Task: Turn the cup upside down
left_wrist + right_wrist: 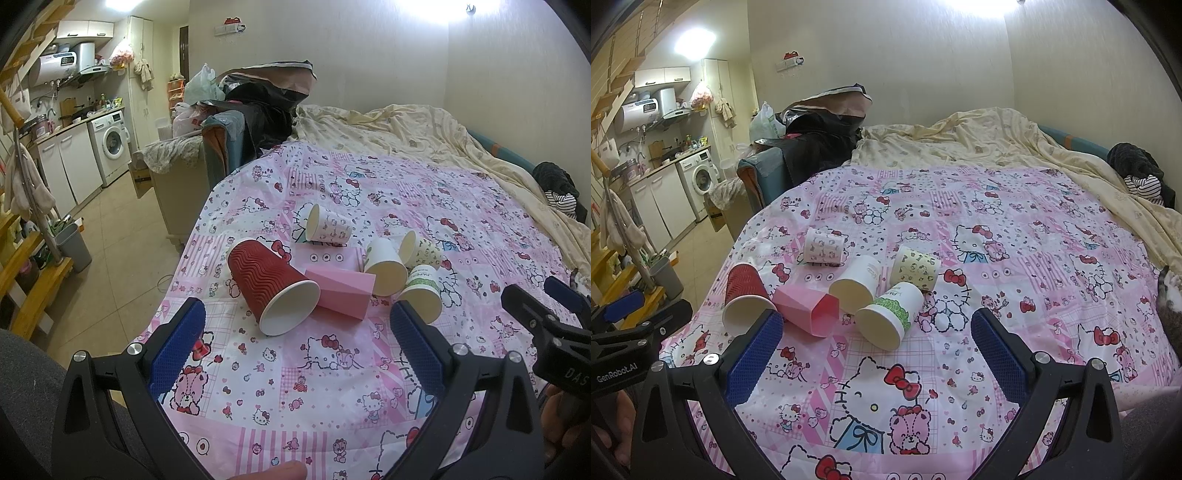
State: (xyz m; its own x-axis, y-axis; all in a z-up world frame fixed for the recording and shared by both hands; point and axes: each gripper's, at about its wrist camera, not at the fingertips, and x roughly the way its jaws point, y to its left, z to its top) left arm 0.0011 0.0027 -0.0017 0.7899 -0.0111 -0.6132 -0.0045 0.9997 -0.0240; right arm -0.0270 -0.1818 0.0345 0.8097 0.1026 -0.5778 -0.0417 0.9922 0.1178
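Note:
Several paper cups lie on their sides on a pink Hello Kitty cloth (332,387). A red ribbed cup (273,291) lies nearest, mouth toward me; it also shows in the right wrist view (744,295). Beside it lie a pink faceted cup (341,291), a plain white cup (384,266), a green-banded cup (423,291), a yellow patterned cup (421,249) and a white patterned cup (327,223). My left gripper (297,332) is open and empty, just short of the red cup. My right gripper (877,338) is open and empty, in front of the green-banded cup (890,314).
The cloth covers a bed with a cream duvet (406,136) behind. Bags and dark clothes (258,103) pile at the back left. The bed's left edge drops to a tiled floor (118,258) with a grey bin (74,247). A cat (1169,310) lies at the right edge.

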